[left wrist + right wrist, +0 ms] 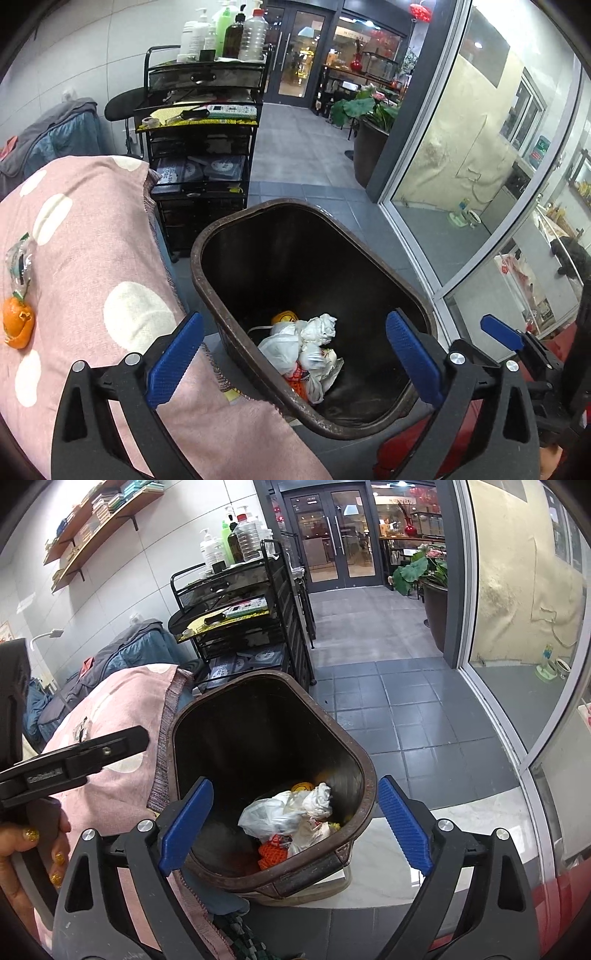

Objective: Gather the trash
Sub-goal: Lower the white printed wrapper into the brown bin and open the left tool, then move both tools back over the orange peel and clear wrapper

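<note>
A dark brown trash bin (201, 258) stands on the floor beside a pink blanket with white dots (92, 236). In the bin lie crumpled white paper and plastic bags (317, 328) and an orange net (271, 854). My left gripper (294, 321) hangs open above the bin, nothing between its blue pads. My right gripper (295, 786) is open over the same bin (364, 771), also with nothing in it. On the blanket at the far left lie an orange peel (17, 325) and a clear wrapper (18, 266).
A black trolley (201, 122) with bottles on top stands behind the bin. A large potted plant (369, 122) and a glass wall (461, 166) are to the right, grey floor tiles between. A hand (26, 853) holds the left gripper's handle.
</note>
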`<action>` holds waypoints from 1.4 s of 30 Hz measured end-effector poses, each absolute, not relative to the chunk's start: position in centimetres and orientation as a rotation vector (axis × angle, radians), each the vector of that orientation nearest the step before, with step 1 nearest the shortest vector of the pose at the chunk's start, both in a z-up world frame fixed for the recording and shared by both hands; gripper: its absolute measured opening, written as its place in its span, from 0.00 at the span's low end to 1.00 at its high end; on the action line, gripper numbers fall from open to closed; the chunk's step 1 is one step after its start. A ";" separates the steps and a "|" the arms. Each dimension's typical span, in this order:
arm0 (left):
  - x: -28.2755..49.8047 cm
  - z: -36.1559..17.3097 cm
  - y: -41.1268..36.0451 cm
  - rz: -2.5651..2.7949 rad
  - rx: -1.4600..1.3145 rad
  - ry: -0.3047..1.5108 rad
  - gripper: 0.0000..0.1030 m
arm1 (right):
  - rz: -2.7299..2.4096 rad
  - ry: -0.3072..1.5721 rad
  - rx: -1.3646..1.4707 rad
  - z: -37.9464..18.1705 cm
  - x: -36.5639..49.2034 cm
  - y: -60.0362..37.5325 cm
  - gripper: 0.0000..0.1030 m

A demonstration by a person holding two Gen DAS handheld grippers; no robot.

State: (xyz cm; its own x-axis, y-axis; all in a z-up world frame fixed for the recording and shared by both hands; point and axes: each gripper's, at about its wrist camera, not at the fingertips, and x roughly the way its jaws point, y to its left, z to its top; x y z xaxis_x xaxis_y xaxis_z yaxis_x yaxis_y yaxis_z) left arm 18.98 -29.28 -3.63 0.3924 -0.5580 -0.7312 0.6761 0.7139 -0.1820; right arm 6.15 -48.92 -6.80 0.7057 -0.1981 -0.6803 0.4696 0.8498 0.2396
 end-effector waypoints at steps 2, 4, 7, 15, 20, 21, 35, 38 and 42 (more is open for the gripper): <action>18.6 -3.1 -28.8 -0.783 0.148 0.840 0.94 | -0.379 0.695 0.415 -6.8 6.3 -48.7 0.88; 18.2 -2.5 -28.0 -0.774 0.139 0.814 0.94 | -0.375 0.697 0.415 -6.9 6.5 -48.6 0.88; 17.8 -1.8 -26.7 -0.770 0.117 0.786 0.94 | -0.362 0.699 0.420 -6.9 6.8 -48.3 0.88; 16.4 0.4 -22.9 -0.738 0.070 0.701 0.94 | -0.307 0.689 0.413 -6.4 7.9 -46.9 0.88; 16.0 1.0 -20.2 -0.676 0.058 0.657 0.94 | -0.265 0.672 0.383 -5.6 8.8 -45.3 0.88; 16.0 1.0 -19.7 -0.665 0.053 0.654 0.94 | -0.255 0.670 0.378 -5.5 9.0 -45.0 0.88; 16.3 -0.1 -11.8 -0.513 0.022 0.667 0.94 | -0.068 0.649 0.278 -3.0 13.0 -38.9 0.88; 16.7 -0.8 -9.5 -0.467 0.012 0.684 0.94 | -0.016 0.649 0.259 -2.4 14.1 -37.5 0.88; 18.1 -2.1 -6.3 -0.418 -0.020 0.730 0.94 | 0.049 0.648 0.240 -1.6 15.7 -35.8 0.88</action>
